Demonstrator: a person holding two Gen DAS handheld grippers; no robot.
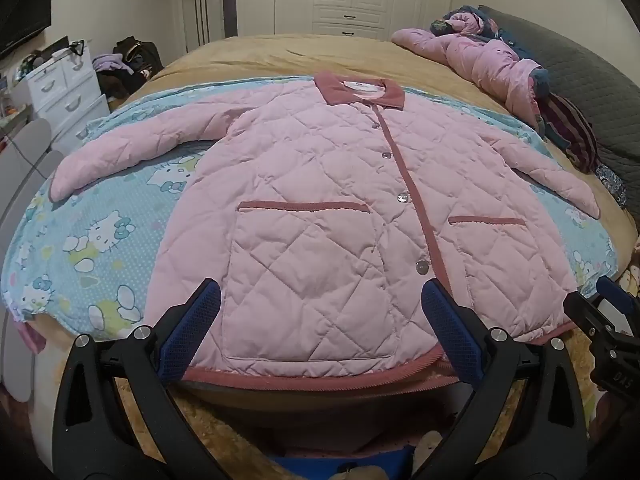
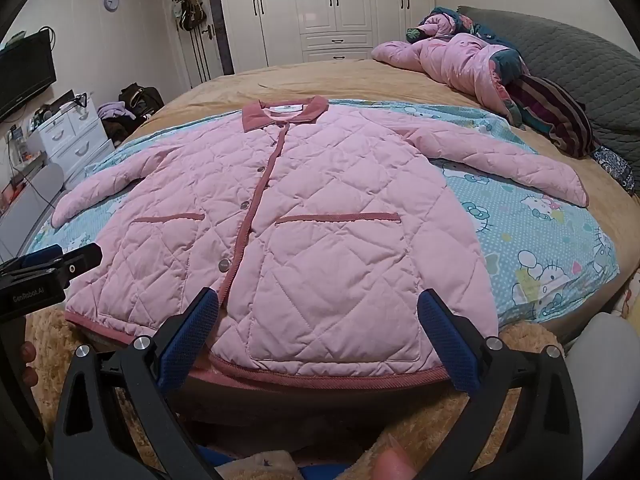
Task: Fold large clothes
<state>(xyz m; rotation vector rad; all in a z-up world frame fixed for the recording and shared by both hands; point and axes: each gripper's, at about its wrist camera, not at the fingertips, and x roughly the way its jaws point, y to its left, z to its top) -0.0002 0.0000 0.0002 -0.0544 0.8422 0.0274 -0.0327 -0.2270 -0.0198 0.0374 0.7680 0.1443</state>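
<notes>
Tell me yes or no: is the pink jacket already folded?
No. The pink jacket lies flat and buttoned on the bed, both sleeves spread out to the sides.

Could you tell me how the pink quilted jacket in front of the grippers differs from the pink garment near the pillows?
The pink quilted jacket lies flat and buttoned, sleeves spread, on the cartoon-print sheet; the pink garment is crumpled in a heap on the tan bedspread. The jacket lies alone, its dusty-rose collar on show; the garment is tangled with dark patterned fabrics, no collar visible. Both are pale pink and padded.
</notes>
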